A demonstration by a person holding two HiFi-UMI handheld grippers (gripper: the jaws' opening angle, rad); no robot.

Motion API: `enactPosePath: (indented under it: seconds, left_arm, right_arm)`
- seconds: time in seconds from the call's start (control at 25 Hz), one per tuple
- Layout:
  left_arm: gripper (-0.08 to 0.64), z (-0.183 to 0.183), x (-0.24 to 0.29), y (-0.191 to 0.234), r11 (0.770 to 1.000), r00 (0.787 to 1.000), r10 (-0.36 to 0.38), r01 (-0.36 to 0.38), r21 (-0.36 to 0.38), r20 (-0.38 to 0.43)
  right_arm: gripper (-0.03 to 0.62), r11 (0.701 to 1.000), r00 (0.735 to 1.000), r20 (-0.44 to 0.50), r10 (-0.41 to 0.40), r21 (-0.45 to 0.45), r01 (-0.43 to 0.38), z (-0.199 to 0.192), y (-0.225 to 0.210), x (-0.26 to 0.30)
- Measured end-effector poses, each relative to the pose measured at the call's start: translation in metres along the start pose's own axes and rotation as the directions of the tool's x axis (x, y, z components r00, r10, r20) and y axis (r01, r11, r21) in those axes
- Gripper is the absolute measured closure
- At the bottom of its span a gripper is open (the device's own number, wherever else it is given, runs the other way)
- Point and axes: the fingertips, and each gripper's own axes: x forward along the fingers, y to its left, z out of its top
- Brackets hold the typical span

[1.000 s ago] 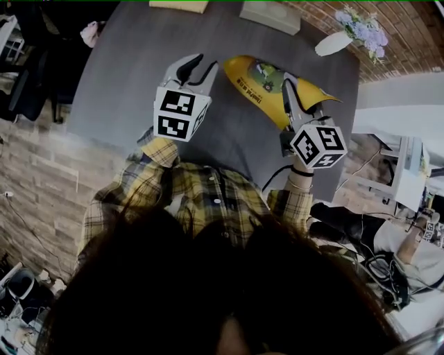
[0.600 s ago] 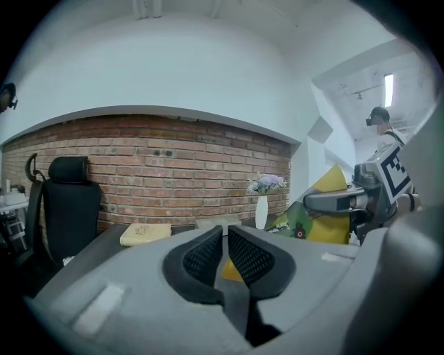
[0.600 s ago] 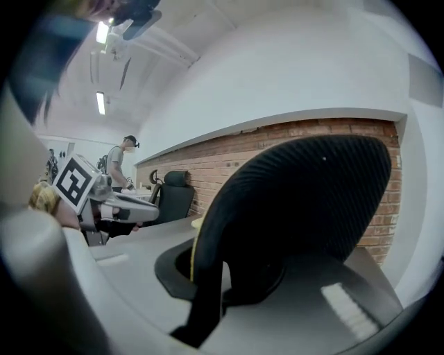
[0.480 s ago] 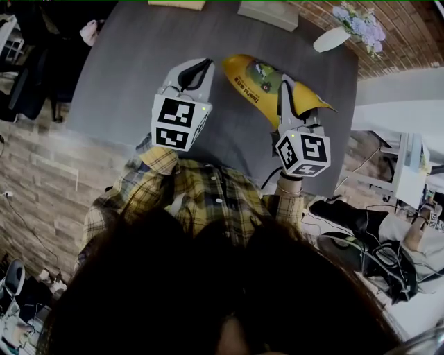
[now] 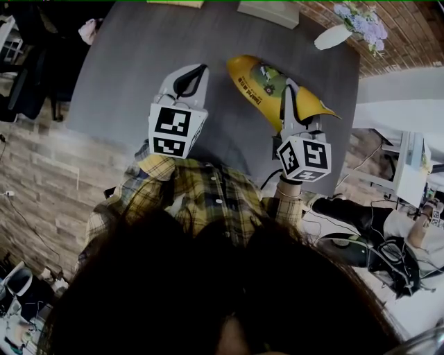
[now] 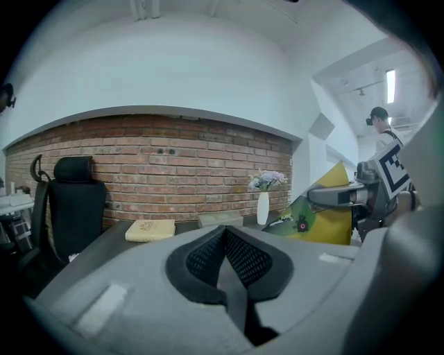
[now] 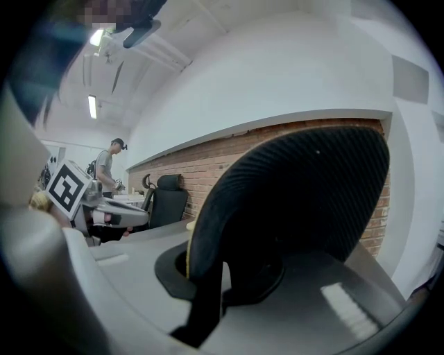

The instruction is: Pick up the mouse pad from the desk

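Mouse pad point(image 5: 258, 82) clamped in the right gripper's point(image 5: 290, 89) jaws, apparently raised clear of the counter point(image 5: 132, 62) — pickup judged essentially complete — while the left gripper's point(image 5: 195, 71) jaws, just closed together, hold nothing.

There was one desk point(image 5: 125, 62), one mouse pad point(image 5: 258, 80), one white vase point(image 5: 331, 39) of flowers, one yellow book point(image 6: 150, 229), one grey box point(image 5: 270, 12) and one black office chair point(image 6: 76, 201). Two grippers were in view: the left gripper point(image 5: 197, 69) and the right gripper point(image 5: 290, 89).
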Motion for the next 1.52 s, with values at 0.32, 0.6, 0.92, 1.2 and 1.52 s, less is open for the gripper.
enactPosePath:
  seconds: [0.32,0.6,0.92,1.2,1.52]
  left_arm:
    - [0.561,-0.003,-0.001,0.008,1.0,1.0,0.011,-0.011,-0.006,0.001]
    - [0.561,-0.005,0.003,0.011,1.0,1.0,0.01,-0.01,0.002,-0.009]
    - [0.561,-0.007,0.006,0.014,1.0,1.0,0.008,-0.008,0.0,-0.015]
    - [0.561,-0.007,0.008,0.016,1.0,1.0,0.007,-0.007,0.002,-0.023]
    - [0.561,-0.008,0.011,0.015,1.0,1.0,0.004,-0.004,0.0,-0.027]
  right_arm:
    - [0.578,1.0,1.0,0.001,-0.002,0.004,0.002,-0.002,0.001,0.003]
    - [0.578,1.0,1.0,-0.003,-0.002,0.016,0.002,-0.004,0.0,0.008]
    - [0.578,1.0,1.0,-0.005,-0.01,0.023,0.01,-0.004,-0.002,0.01]
    - [0.578,1.0,1.0,-0.015,-0.012,0.025,0.012,-0.006,-0.002,0.012]
    - [0.578,0.999,1.0,-0.021,-0.015,0.032,0.015,-0.007,-0.005,0.014]
